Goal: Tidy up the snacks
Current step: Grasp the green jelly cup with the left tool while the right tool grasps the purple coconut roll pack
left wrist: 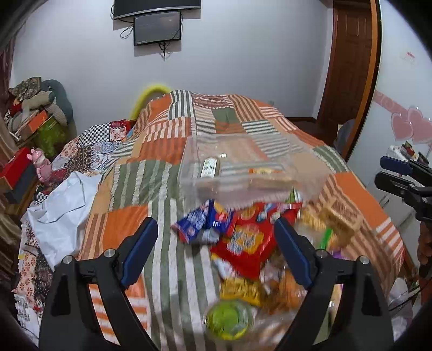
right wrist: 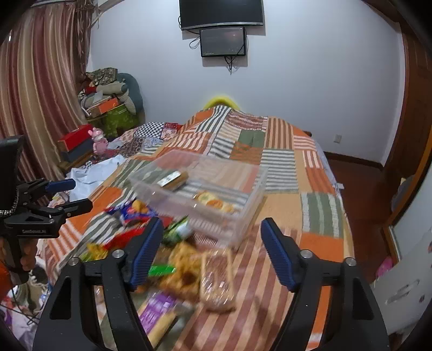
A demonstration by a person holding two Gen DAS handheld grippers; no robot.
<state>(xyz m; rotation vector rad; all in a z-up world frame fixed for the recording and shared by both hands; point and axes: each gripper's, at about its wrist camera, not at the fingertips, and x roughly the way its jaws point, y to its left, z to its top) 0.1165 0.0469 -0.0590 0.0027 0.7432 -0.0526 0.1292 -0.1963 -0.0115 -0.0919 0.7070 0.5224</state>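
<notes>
Above the quilted bed [right wrist: 280, 172], left gripper [left wrist: 216, 237] and right gripper [right wrist: 212, 237] hang spread wide, holding nothing

Snacks [left wrist: 244, 240], clear bin [right wrist: 243, 216] on quilted bed [right wrist: 318, 243]

Bedroom, pale wall [right wrist: 310, 81] with a dark TV [right wrist: 220, 13] and smaller screen [right wrist: 223, 41] below it. Striped curtain [right wrist: 40, 81] left, wooden door [left wrist: 348, 62] right. Bed [right wrist: 318, 172] under orange-green patchwork cover; clutter pile [right wrist: 110, 100] in the corner.
</notes>
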